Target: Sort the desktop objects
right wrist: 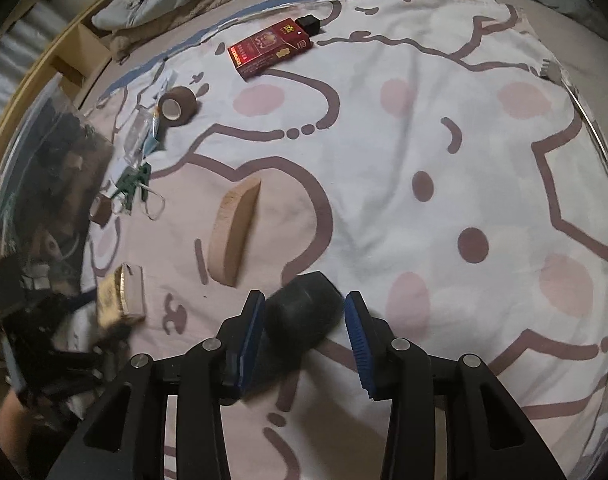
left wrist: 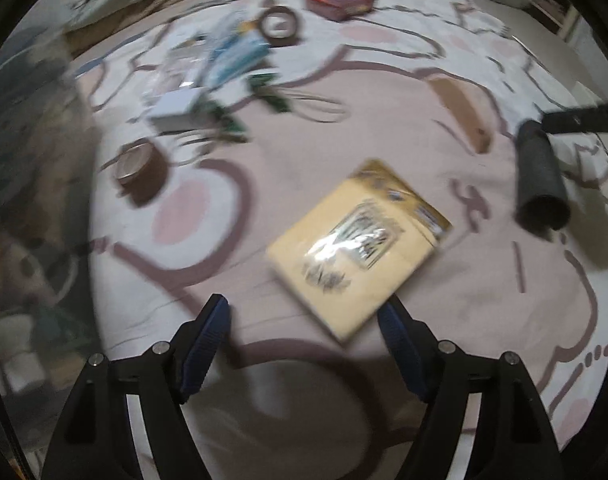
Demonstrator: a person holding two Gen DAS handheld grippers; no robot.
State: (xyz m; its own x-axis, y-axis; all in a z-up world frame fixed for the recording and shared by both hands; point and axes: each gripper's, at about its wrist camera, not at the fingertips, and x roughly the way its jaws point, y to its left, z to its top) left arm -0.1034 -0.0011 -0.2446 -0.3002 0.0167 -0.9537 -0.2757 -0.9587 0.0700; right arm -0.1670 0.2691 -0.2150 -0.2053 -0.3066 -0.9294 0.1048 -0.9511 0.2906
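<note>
My left gripper (left wrist: 304,320) is open and empty, just above a yellow packet (left wrist: 358,246) that lies on the patterned bedsheet (left wrist: 384,128); the view is blurred. My right gripper (right wrist: 304,312) is open with a black cylinder (right wrist: 304,314) between its jaws; the left pad touches it, the right pad stands a little apart. The cylinder also shows in the left wrist view (left wrist: 540,176) at the right. The packet shows in the right wrist view (right wrist: 121,294) at the left.
A wooden block (right wrist: 233,232), a brown tape roll (right wrist: 177,104), a red box (right wrist: 269,48) and a small black cube (right wrist: 308,24) lie on the sheet. Green clips (right wrist: 131,186), plastic bags and a white box (left wrist: 175,110) sit at the left. A duvet lies beyond.
</note>
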